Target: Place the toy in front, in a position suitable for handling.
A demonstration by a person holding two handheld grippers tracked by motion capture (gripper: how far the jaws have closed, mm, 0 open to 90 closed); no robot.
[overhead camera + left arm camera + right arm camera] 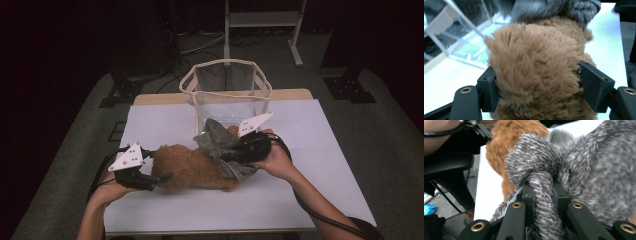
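A brown fluffy garment [192, 167] lies in a heap on the white table [310, 150]. A grey fuzzy garment [217, 136] lies draped over its right end. My left gripper [161, 177] is at the heap's left end, and in the left gripper view its jaws press into the brown fur [534, 50] from both sides. My right gripper [227, 157] comes in from the right. In the right gripper view it [543, 195] is shut on a bunched fold of the grey garment [599, 170], with the brown one [506, 142] behind.
A mesh basket with a cream rim [226, 62] stands open at the table's far edge, just behind the garments. A white metal frame [262, 20] stands on the floor beyond. Bare table top lies to the front and right.
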